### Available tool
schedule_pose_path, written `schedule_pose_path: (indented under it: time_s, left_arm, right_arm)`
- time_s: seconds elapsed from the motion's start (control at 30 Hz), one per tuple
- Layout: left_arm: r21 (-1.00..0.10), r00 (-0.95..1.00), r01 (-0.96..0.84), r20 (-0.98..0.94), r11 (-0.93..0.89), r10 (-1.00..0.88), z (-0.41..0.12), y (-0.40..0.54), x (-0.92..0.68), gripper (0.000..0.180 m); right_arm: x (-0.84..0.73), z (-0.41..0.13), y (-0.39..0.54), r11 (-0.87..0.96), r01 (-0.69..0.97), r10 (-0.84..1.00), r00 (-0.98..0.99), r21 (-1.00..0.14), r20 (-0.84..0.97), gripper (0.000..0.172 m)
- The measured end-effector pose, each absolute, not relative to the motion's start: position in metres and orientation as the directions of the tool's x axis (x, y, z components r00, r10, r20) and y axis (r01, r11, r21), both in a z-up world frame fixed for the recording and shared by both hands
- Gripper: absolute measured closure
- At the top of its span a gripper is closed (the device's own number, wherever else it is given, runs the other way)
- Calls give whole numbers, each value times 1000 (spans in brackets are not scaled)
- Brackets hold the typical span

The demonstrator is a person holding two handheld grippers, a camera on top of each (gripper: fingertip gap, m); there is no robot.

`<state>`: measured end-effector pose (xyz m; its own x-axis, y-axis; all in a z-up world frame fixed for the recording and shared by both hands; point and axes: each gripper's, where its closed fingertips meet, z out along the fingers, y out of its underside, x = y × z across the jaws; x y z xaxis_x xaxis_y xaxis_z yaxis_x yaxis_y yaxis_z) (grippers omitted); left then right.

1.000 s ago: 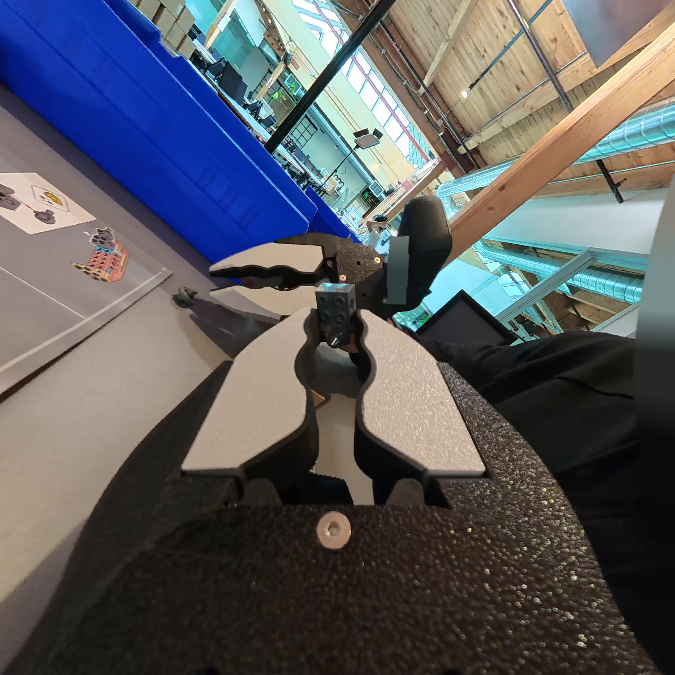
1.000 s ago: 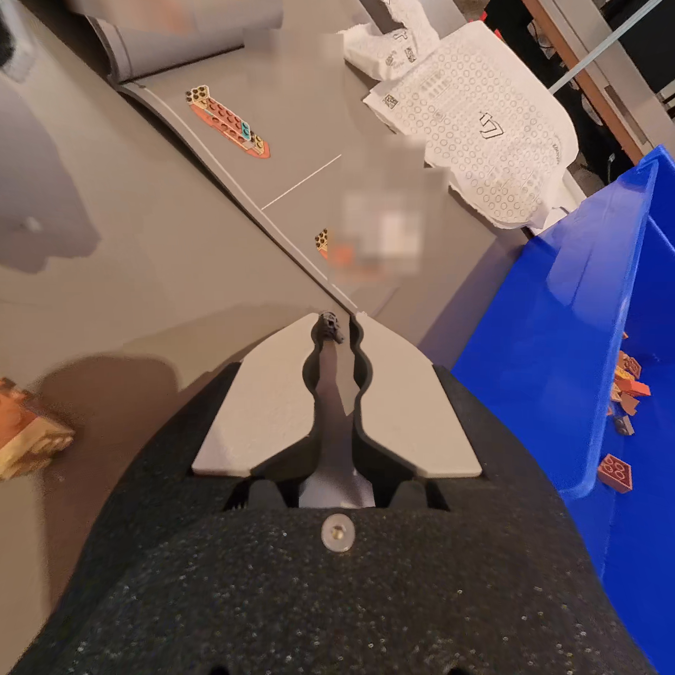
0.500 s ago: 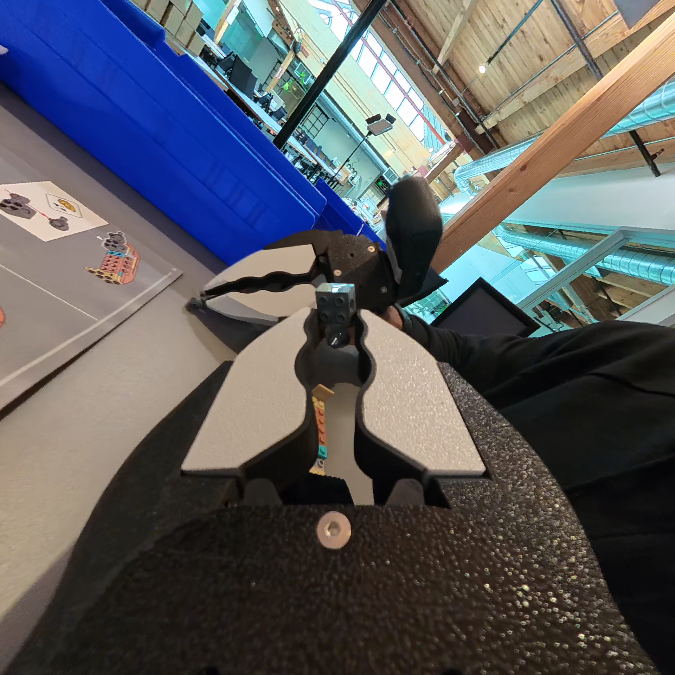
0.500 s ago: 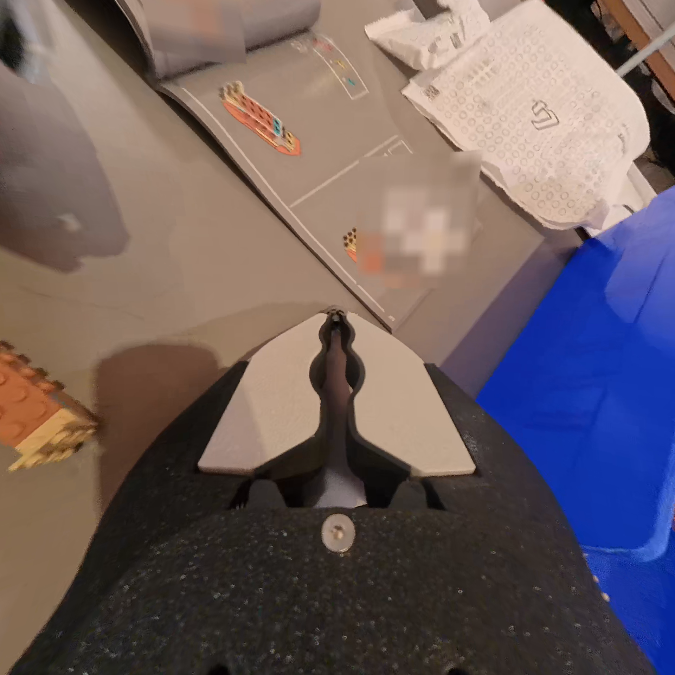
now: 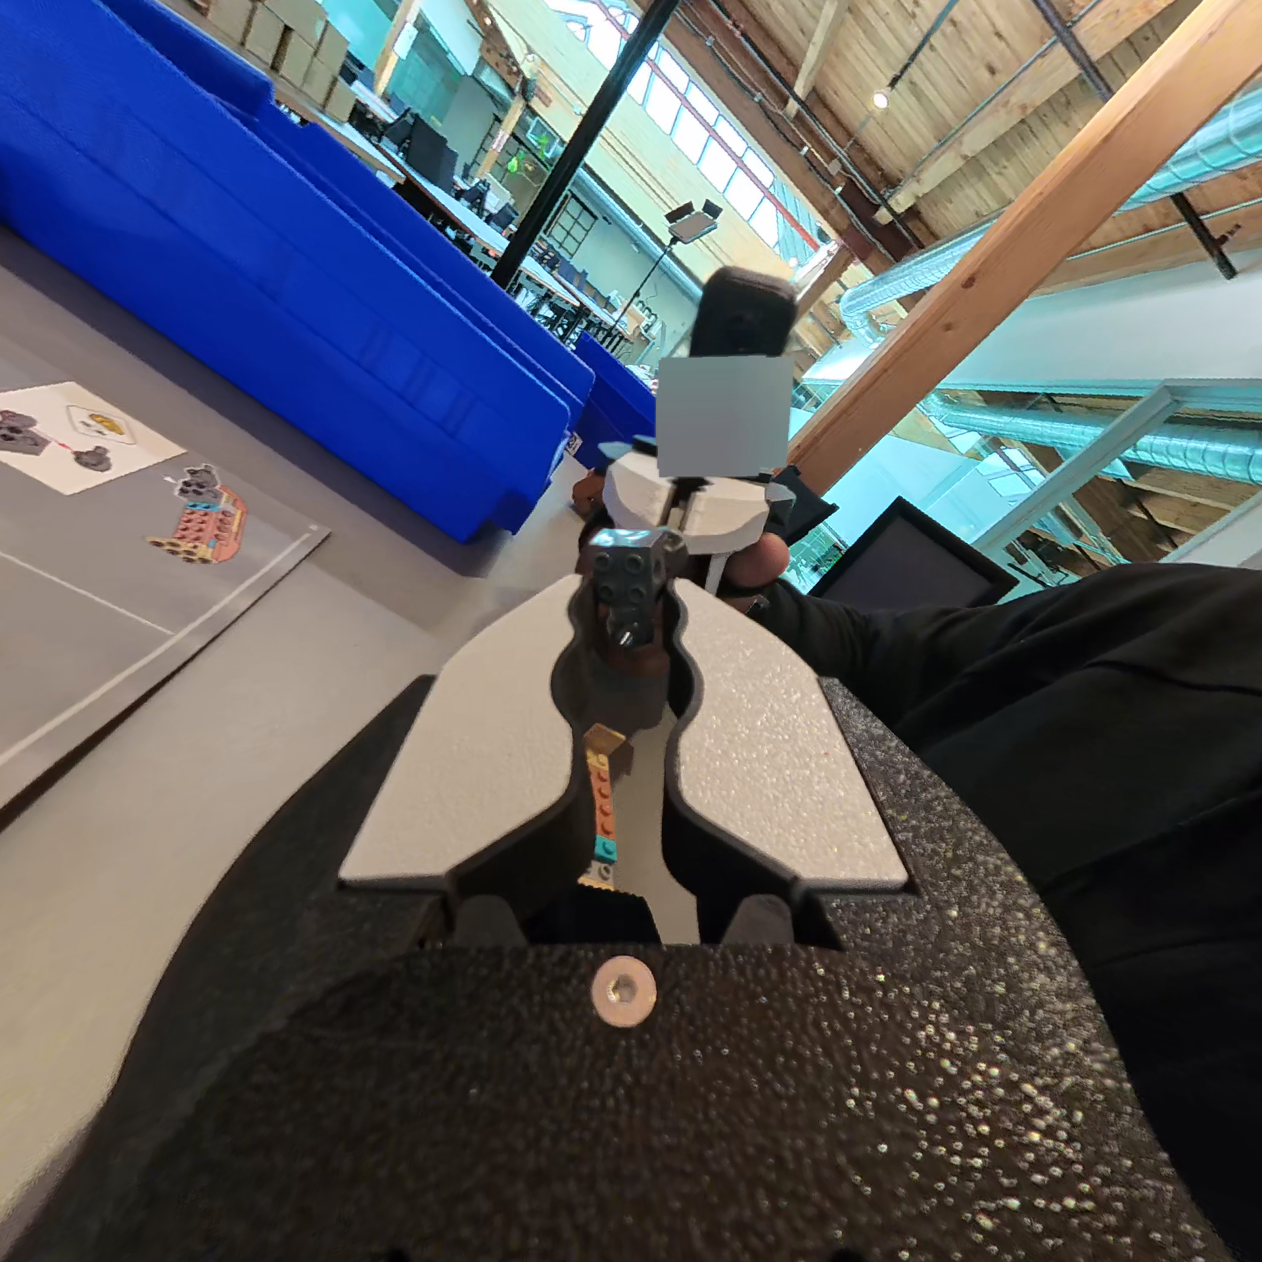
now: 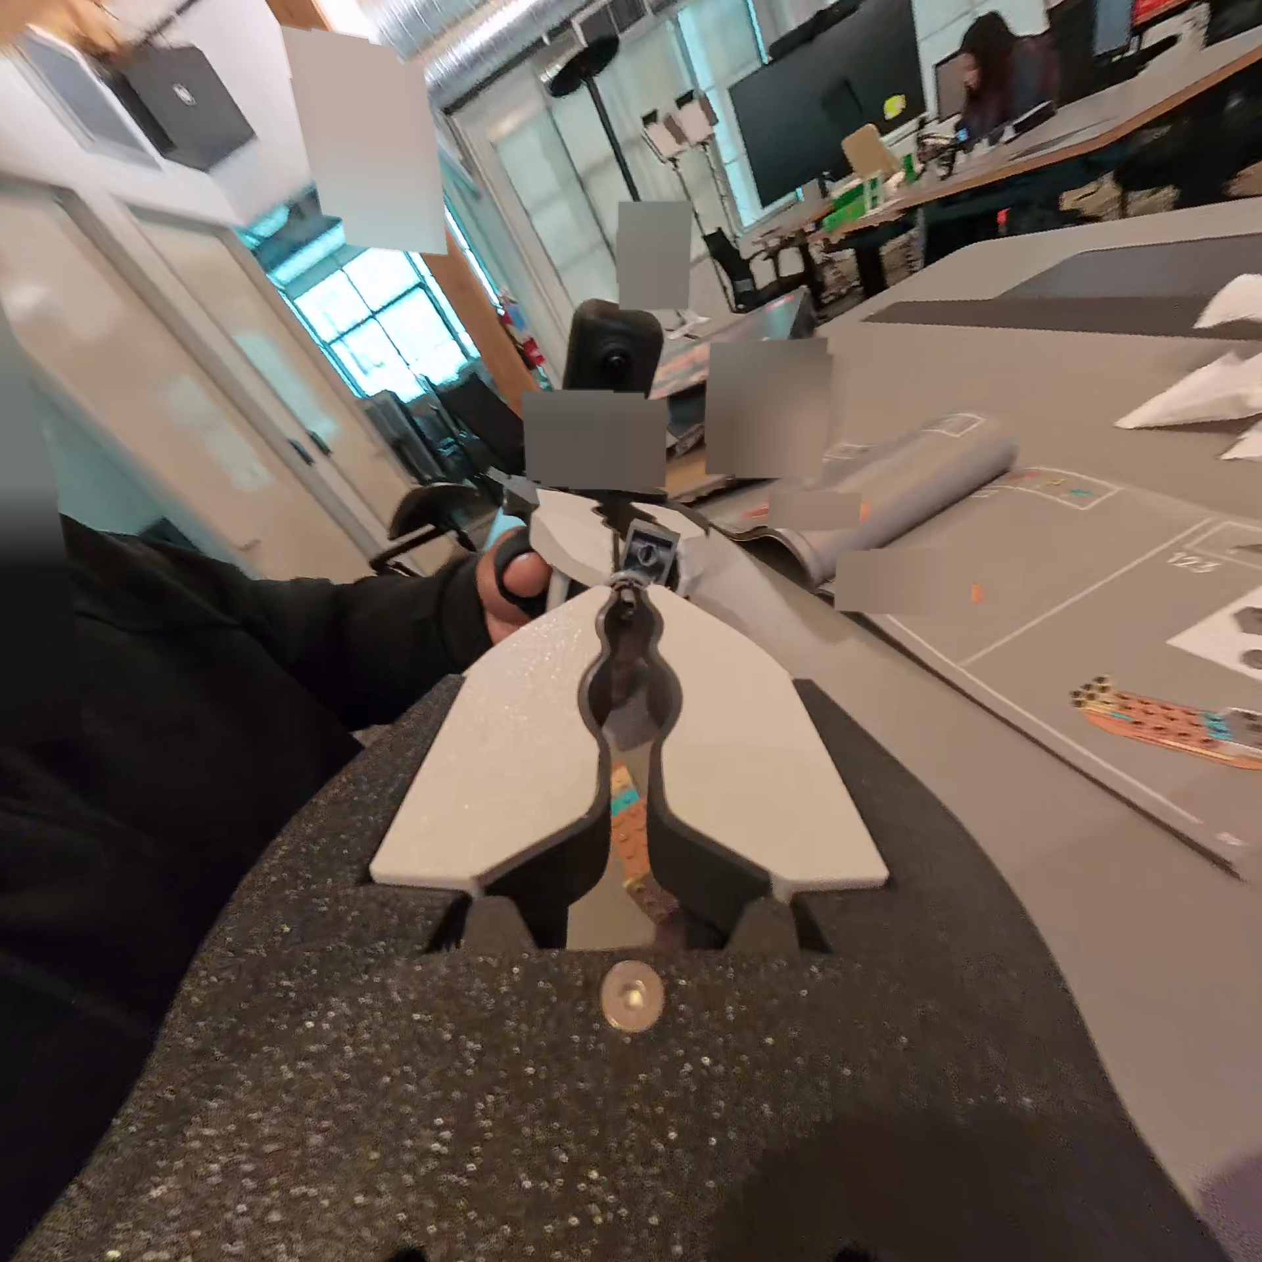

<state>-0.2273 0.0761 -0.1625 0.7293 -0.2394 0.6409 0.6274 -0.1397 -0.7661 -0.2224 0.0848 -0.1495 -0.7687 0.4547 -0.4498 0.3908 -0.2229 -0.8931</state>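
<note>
Left gripper (image 5: 627, 601): we see it still pinching the dark grey studded brick (image 5: 625, 577).
Right gripper (image 6: 632, 595): now raised off the worktop (image 6: 888, 683), facing that brick, nipping a small dark piece (image 6: 625, 593).

We note a dark grey studded plastic brick (image 5: 627, 580), glossy on its top face, at 12 o'clock between matt, finely grained pale fingers (image 5: 765, 737). Gripper body (image 5: 614, 1092): rough, speckled black. Blue bin (image 5: 287, 287) at 10 o'clock: smooth plastic. Booklet (image 5: 102, 546): satin paper. Beam (image 5: 1024, 225) at 1 o'clock: bare wood.
</note>
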Motion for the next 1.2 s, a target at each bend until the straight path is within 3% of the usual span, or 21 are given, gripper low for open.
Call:
schedule_pose_path:
  time_s: [0.37,0.5,1.2]
  left_arm:
    - [-806,765,562,592,-186,-253,-168,81,-214,163]
    - [-844,803,481,533,-238,-267,-174,84,-200,163]
    - [-837,791,526,547,-152,-275,-162,79,-212,163]
  right_arm:
    - [-210,-109,79,-482,400,207,-813,-780,-545,168]
    - [-211,-114,71,-479,442,171,-800,-758,-575,167]
    - [-214,-147,73,-272,378,410,-786,-885,-463,172]
